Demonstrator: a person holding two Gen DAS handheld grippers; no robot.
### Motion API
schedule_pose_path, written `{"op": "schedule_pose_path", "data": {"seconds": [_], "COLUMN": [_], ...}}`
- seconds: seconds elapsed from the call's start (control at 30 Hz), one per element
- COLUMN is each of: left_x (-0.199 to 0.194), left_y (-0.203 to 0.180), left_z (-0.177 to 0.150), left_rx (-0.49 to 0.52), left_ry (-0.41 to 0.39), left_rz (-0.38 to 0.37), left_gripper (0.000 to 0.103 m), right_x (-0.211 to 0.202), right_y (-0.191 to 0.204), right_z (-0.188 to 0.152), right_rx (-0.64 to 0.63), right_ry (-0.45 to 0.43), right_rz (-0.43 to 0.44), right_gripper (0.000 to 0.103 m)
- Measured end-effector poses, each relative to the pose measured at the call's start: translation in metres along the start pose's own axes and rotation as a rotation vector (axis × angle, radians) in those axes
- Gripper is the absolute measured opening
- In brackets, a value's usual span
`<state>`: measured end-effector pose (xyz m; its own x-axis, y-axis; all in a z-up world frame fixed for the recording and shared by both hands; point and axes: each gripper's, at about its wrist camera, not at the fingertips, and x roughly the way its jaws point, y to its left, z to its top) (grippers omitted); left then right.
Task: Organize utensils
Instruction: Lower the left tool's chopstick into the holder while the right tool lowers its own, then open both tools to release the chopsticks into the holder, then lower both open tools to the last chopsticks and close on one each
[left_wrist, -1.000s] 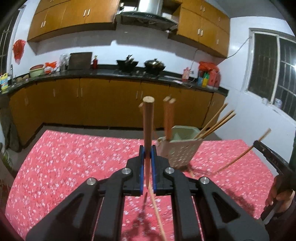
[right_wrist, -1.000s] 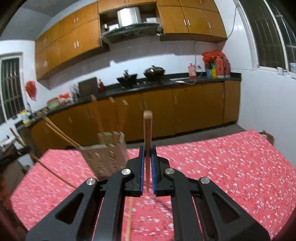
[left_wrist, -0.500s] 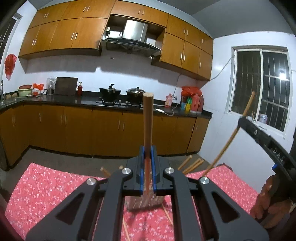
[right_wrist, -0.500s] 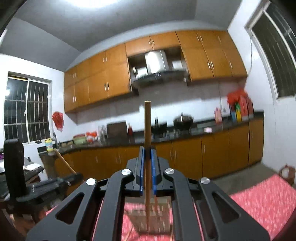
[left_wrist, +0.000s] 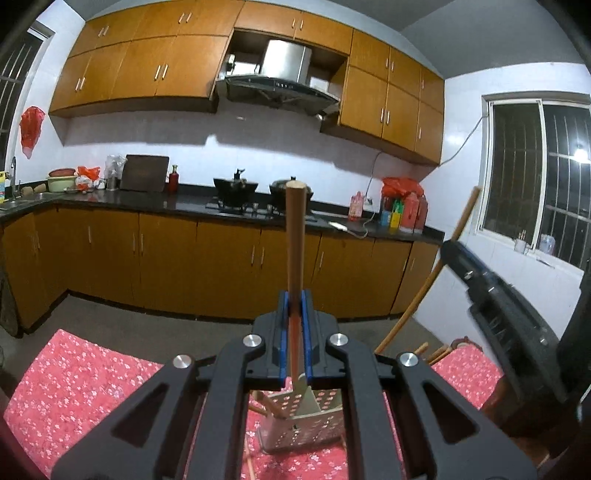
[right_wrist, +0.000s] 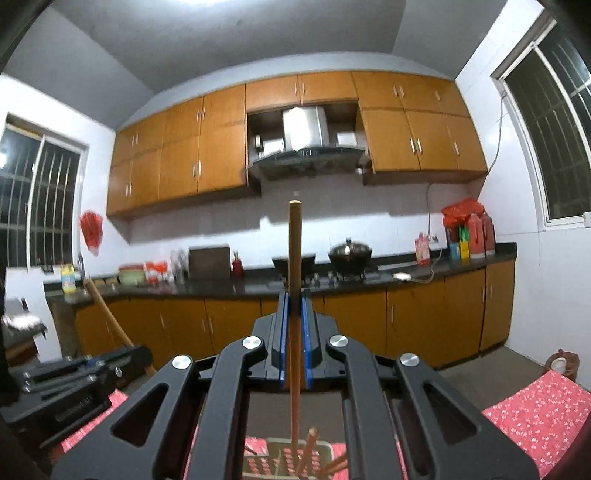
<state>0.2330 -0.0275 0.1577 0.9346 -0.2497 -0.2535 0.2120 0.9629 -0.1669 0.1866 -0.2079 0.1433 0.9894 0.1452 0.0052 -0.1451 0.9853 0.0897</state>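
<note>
Your left gripper is clamped on 1 wooden chopstick, the blue pads pinching it partway along so the blunt end stands well above the jaws and the thin end drops below them. Your right gripper is closed the same way on a second chopstick, held near upright. Both sticks look light, stiff and smooth, so they can likely pivot or slide in a 2-pad pinch; I'd judge a hold near the middle, as you have now, keeps them from swinging. Below and just ahead of each gripper sits the perforated utensil holder on the red floral tablecloth, with several chopsticks already leaning in it. In the right wrist view the lower tip of your stick hangs over the holder's mouth, seemingly aligned with it; in the left view the tip also points down toward the holder, though whether either has entered it you cannot tell
</note>
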Motion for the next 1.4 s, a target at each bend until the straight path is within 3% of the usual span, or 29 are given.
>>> {"op": "schedule_pose_path", "data": {"seconds": [0.27, 0.3, 0.37, 0.67, 0.83, 0.97, 1.13, 1.23, 1.4], "left_x": [0.015, 0.015, 0.011, -0.037, -0.064, -0.054, -0.025, -0.013, -0.001], "left_y": [0.006, 0.007, 0.006, 0.016, 0.032, 0.049, 0.059, 0.052, 0.042], "left_z": [-0.016, -0.017, -0.017, -0.016, -0.045, -0.097, -0.159, -0.181, -0.206], "left_rx": [-0.019, -0.019, -0.02, -0.057, -0.06, -0.059, -0.066, -0.048, -0.022], "left_ry": [0.058, 0.058, 0.054, 0.006, 0.061, 0.214, 0.436, 0.509, 0.578], "left_rz": [-0.026, -0.028, -0.031, -0.044, -0.006, 0.058, 0.092, 0.078, 0.075], "left_gripper": [0.01, 0.01, 0.013, 0.019, 0.023, 0.023, 0.023, 0.023, 0.023], "right_x": [-0.001, -0.006, -0.011, -0.067, -0.077, -0.065, -0.046, -0.039, -0.032], "right_y": [0.004, 0.004, 0.003, -0.028, -0.059, -0.074, -0.069, -0.054, -0.039], "right_z": [-0.011, -0.009, -0.006, 0.006, -0.041, -0.095, -0.164, -0.191, -0.211], "right_rx": [0.019, 0.019, 0.019, 0.041, 0.047, 0.077, 0.153, 0.139, 0.108], "right_ry": [0.075, 0.074, 0.064, 0.041, 0.22, 0.44, 0.734, 0.824, 0.881], "right_rz": [0.026, 0.031, 0.033, 0.008, -0.076, -0.1, -0.028, 0.006, 0.009], "right_gripper": [0.01, 0.013, 0.032, 0.033, 0.033, 0.033, 0.033, 0.032, 0.027]}}
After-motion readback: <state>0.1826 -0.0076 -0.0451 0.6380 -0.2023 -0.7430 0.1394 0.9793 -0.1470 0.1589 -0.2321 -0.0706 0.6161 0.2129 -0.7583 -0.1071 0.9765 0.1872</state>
